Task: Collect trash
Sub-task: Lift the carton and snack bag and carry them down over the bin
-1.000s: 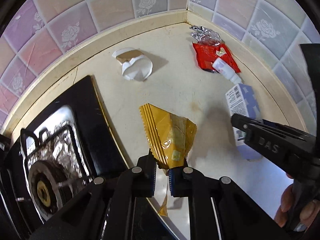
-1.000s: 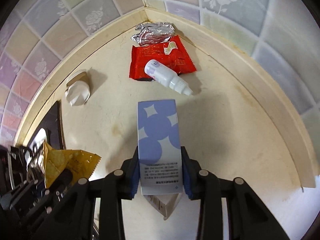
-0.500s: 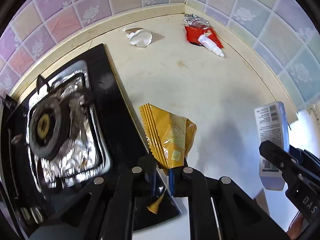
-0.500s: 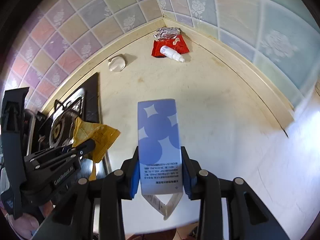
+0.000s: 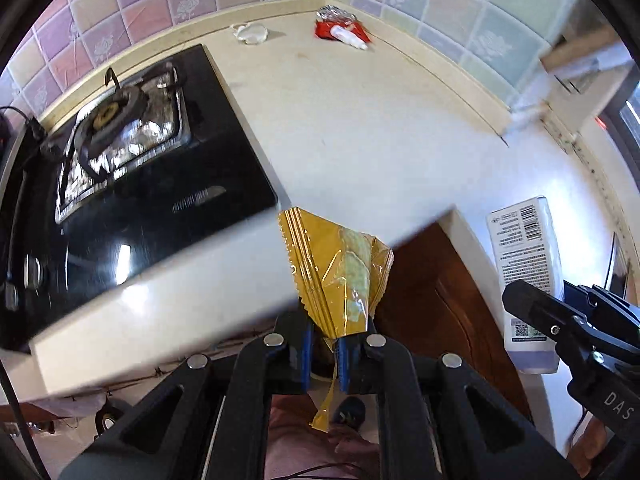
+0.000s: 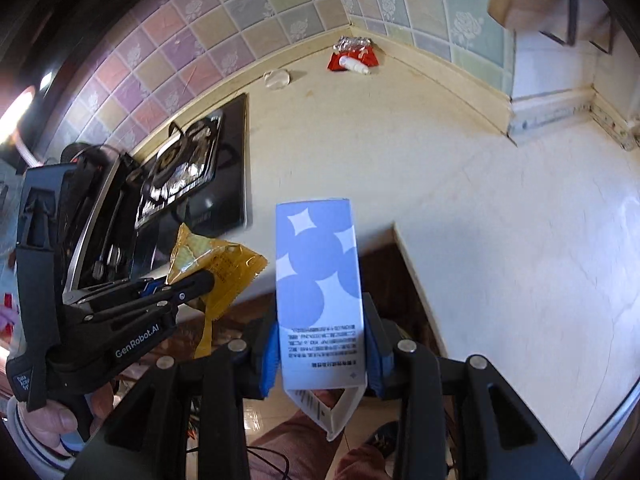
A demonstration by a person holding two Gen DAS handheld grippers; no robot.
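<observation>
My left gripper [image 5: 323, 354] is shut on a crinkled yellow foil wrapper [image 5: 338, 270], which hangs past the counter's front edge; the same wrapper [image 6: 214, 266] and left gripper [image 6: 182, 286] show at the left of the right wrist view. My right gripper [image 6: 324, 354] is shut on a white and blue carton [image 6: 320, 284], its flap open at the bottom; the carton [image 5: 524, 268] also shows at the right of the left wrist view. Far back in the tiled corner lie a red packet [image 5: 340, 32] with a small white bottle [image 5: 348, 35] on it, crumpled silver foil [image 5: 332, 12] and a torn white lid [image 5: 251, 33].
A black gas hob [image 5: 132, 152] with a foil-lined burner takes up the counter's left side. The cream countertop [image 5: 360, 120] ends in an inner corner over a brown cabinet door [image 5: 436, 300]. Below are a person's legs and a shoe [image 5: 348, 412]. A hand [image 6: 52, 420] grips the left tool.
Both grippers have pulled back from the tiled corner to beyond the counter's front edge, each still carrying its item. The corner trash now looks small and far away.
</observation>
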